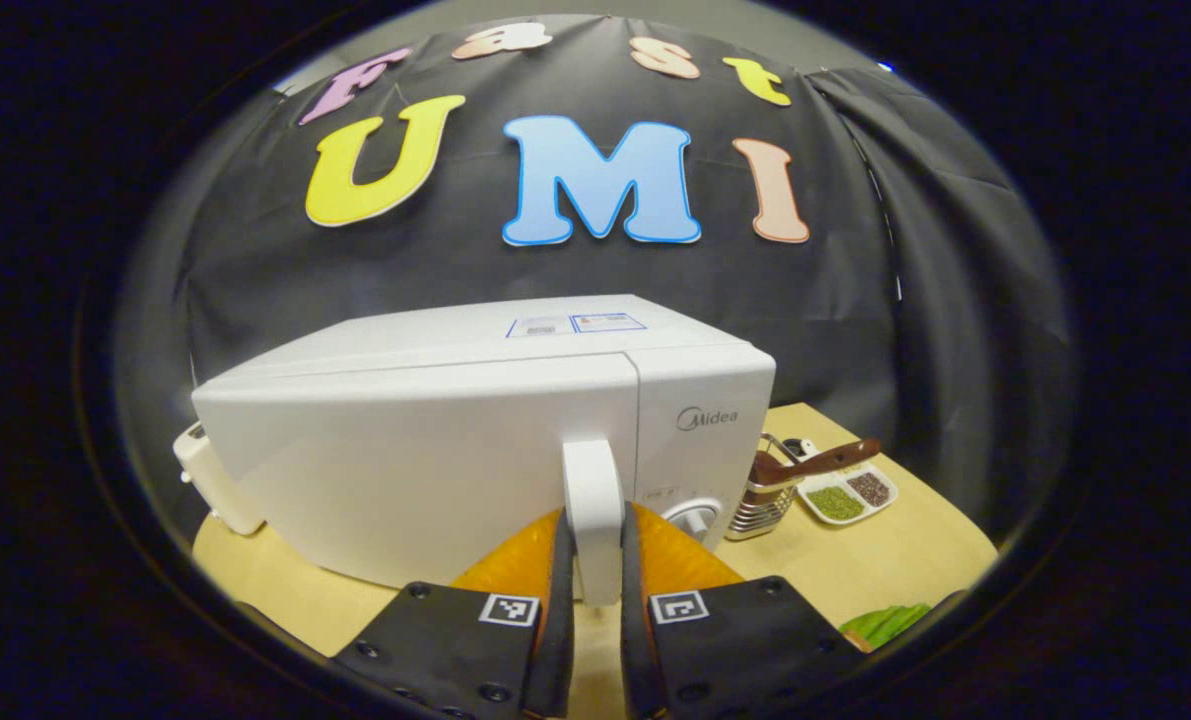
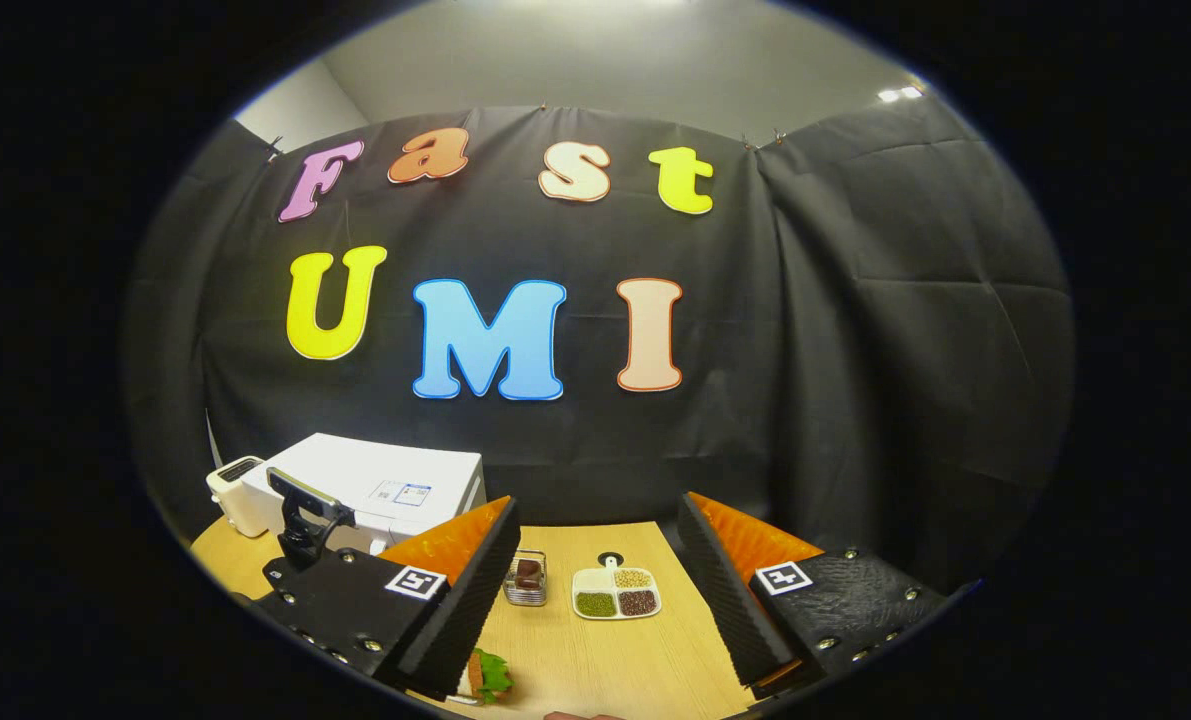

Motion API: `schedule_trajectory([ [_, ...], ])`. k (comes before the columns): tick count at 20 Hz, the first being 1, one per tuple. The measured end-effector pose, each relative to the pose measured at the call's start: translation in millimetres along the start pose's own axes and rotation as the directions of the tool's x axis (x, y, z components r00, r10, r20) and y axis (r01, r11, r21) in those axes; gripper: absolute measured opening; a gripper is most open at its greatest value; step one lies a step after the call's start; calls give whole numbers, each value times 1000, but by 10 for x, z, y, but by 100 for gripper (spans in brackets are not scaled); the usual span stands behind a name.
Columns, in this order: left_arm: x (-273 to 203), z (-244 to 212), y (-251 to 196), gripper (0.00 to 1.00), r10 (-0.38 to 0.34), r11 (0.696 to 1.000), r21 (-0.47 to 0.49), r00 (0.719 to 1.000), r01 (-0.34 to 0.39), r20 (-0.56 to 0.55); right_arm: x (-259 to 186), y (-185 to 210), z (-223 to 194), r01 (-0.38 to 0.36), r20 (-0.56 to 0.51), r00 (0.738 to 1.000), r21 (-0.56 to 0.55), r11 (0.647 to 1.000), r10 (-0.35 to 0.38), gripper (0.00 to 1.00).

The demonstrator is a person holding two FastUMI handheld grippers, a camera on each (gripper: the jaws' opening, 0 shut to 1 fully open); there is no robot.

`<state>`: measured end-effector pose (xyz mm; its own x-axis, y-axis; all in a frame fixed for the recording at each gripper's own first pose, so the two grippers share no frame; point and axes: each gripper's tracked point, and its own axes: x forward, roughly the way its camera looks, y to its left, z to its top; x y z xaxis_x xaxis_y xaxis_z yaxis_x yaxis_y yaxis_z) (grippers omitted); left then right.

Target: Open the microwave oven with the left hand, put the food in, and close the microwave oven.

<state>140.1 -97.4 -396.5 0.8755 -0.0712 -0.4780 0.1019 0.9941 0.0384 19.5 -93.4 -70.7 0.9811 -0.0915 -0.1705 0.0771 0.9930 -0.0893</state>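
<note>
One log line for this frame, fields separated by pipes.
phase: opening | left gripper: shut on door handle | microwave: door closed | right gripper: open, empty

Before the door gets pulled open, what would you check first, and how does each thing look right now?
1. Left gripper around the door handle: ok, a finger on each side of it.
2. Firm pinch on the handle: cannot tell, contact is not clearly visible.
3. Microwave door shut: ok, not yet opened.
4. Room for the door to swing: cannot tell; the table in front is hidden by the gripper.
5. Right gripper ready for the food: not ok, open and holding nothing.
6. Food within reach: ok, a sandwich lies just below the right gripper.
</note>
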Motion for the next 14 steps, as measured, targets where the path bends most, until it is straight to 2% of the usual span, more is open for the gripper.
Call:
schedule_trajectory([
  [3, -21, -28, 10, 19, -17, 1000, 22, 1000, 18, -23, -7, 22, -20, -5, -3, 1000, 10, 1000, 5, 97],
  [6, -5, -34, -1, 13, -73, 997, -7, 996, 73, -52, -22, 41, -35, -12, -1, 1000, 22, 1000, 12, 96],
  [9, -39, -26, 3, 12, -112, 993, 17, 991, 114, -77, -30, 57, -30, -17, 6, 1000, 35, 999, 17, 96],
  [14, -135, -81, -9, 12, -134, 990, 18, 984, 137, -116, -52, 8, -62, -7, 1, 1000, 15, 1000, 7, 96],
])
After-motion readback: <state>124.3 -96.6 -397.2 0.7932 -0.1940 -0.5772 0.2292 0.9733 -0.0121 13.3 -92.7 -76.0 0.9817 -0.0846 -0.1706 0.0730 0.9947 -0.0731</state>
